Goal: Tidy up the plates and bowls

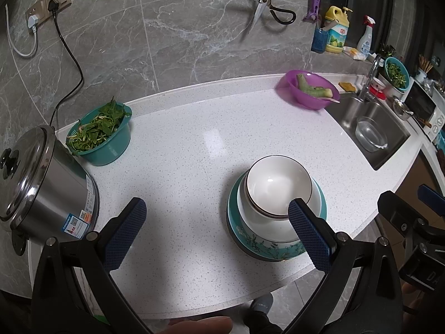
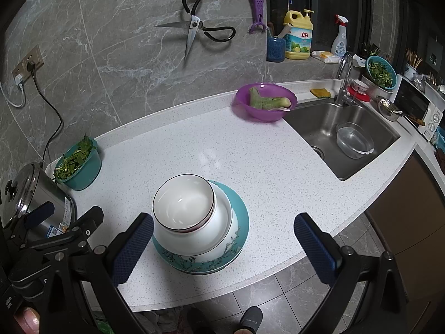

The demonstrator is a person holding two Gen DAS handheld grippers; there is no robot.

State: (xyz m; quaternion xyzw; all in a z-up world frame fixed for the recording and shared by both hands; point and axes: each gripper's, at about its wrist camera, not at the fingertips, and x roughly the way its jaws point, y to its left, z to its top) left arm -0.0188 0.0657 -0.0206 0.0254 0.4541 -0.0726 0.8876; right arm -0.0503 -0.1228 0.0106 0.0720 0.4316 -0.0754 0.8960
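Observation:
Near the front edge of the white worktop (image 1: 194, 139) stands a stack. A small white bowl with a dark rim (image 1: 278, 186) (image 2: 183, 206) sits inside a larger white bowl (image 1: 261, 222) (image 2: 219, 231), which rests in a teal floral dish (image 1: 267, 247) (image 2: 242, 211). My left gripper (image 1: 217, 204) is open and holds nothing. It hangs above the worktop to the left of the stack, and its right finger (image 1: 308, 231) overlaps the stack's near side in this view. My right gripper (image 2: 224, 220) is open above the stack's near side and holds nothing.
A steel cooker pot (image 1: 36, 183) stands at the left, and behind it is a teal colander of greens (image 1: 103, 136). A purple bowl holding a vegetable (image 1: 308, 89) sits at the back right beside the sink (image 1: 345, 117), which holds a clear bowl (image 1: 371, 136).

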